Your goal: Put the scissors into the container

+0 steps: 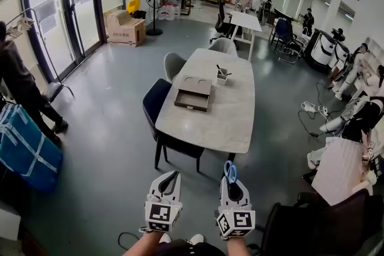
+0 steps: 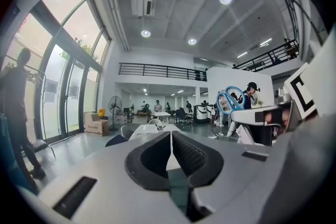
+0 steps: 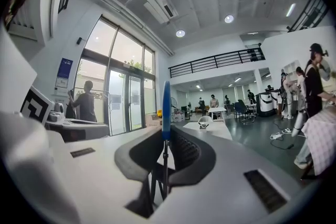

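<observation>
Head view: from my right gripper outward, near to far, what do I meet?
The right gripper shut on blue-handled scissors, pale stone-look table, flat brown tray, small white container, grey chair at the far end.

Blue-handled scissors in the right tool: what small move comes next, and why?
Probably carry the right tool forward toward the long pale stone-look table. It is shut on the blue-handled scissors, while the small white container stands on the table's far half, apparently well out of reach.

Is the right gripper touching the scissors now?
Touching. The right gripper view shows the right gripper shut on the scissors, blue handles sticking out ahead.
</observation>
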A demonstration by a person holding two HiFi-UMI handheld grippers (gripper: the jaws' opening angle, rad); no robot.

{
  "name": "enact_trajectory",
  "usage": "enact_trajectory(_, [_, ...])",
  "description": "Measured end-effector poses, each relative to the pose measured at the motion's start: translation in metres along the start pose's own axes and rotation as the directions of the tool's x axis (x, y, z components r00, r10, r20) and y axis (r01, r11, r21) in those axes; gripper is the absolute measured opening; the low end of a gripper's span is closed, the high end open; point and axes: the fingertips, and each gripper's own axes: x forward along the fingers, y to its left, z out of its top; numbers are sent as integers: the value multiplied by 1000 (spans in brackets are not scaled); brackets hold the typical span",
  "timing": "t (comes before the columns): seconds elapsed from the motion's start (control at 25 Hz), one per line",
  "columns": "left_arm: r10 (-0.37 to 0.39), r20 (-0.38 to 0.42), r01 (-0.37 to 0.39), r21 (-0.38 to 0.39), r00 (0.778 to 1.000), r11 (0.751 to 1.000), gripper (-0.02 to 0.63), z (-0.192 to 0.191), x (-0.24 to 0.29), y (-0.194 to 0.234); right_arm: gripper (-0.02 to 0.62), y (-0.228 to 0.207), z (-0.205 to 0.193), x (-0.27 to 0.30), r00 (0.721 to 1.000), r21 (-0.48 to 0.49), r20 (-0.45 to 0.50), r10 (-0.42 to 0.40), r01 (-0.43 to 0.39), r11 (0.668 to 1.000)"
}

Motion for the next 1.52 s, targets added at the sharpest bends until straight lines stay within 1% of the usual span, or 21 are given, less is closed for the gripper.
enact_trajectory(0.28, [-24,5,24,0,1000,1000,23,-2,-5,24,29,15,-5,7,999,15,-5,-40,40,999])
enact_trajectory(0.52, [-50,-10,50,12,999,999,23,-9,-8,44,29,28,-13,15,997,30,-5,-74,74,997])
enact_trajectory(0.72, [-55,-13,55,8,998,998,23,-8,6,59,29,37,-14,33,998,26,-9,-69,69,997])
enact_trajectory(0.96, [-57,-2,57,12,998,998,23,-3,51,70,29,19,-12,79,998,24,5,-61,61,998])
enact_trajectory(1.32, [-17,-16,17,11,1000,1000,23,6,154,100,29,-39,-4,177,999,22,4,-49,49,999])
enact_trajectory(1.52, [-3,-28,3,6,1000,1000,23,14,208,108,29,-72,3,225,999,24,-6,-39,40,999])
